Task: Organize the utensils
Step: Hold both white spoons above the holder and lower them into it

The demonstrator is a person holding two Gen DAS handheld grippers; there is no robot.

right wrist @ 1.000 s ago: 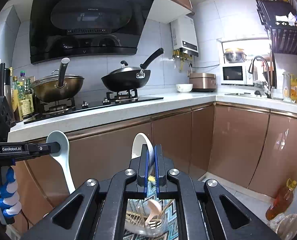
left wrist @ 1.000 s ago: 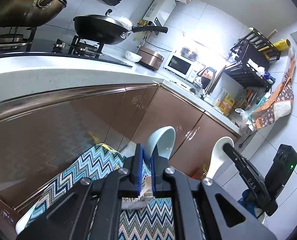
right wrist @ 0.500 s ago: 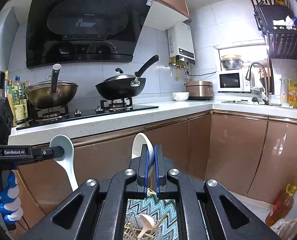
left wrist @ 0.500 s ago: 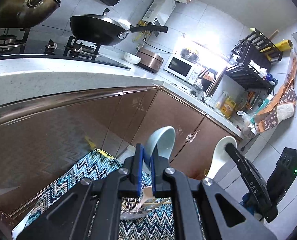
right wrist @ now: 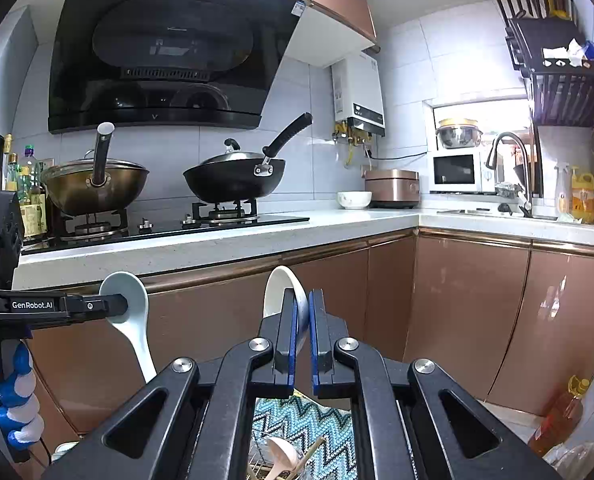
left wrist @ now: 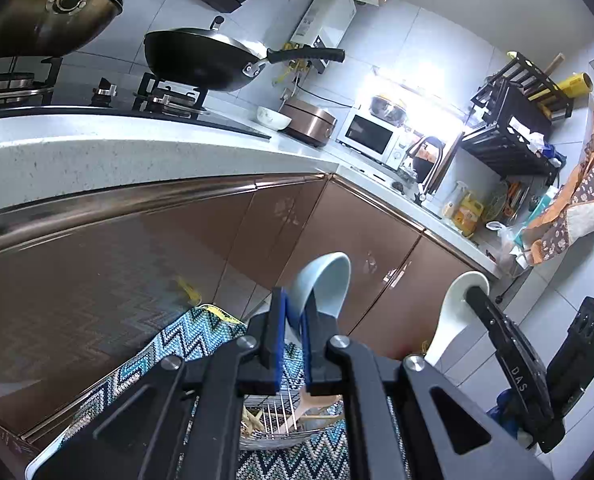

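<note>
My left gripper (left wrist: pixel 293 340) is shut on a pale blue ceramic spoon (left wrist: pixel 325 284), bowl pointing up; it also shows in the right wrist view (right wrist: pixel 131 312) at the left. My right gripper (right wrist: pixel 302 340) is shut on a white ceramic spoon (right wrist: pixel 283 292), also seen in the left wrist view (left wrist: pixel 453 312) at the right. Both are held in the air above a wire utensil basket (left wrist: pixel 281 416) holding wooden utensils (right wrist: pixel 285 456), which sits on a zigzag-patterned mat (left wrist: pixel 177 344).
Brown cabinet fronts (right wrist: pixel 469 312) and a white counter (right wrist: pixel 217 244) lie ahead. Two woks (right wrist: pixel 233 180) stand on the stove. A bowl (right wrist: pixel 354 199), rice cooker, microwave and sink tap (right wrist: pixel 513 160) are at the right. An oil bottle (right wrist: pixel 557 420) stands on the floor.
Both grippers have risen with their spoons, so the basket and mat sit lower in both views. The grips have not changed.
</note>
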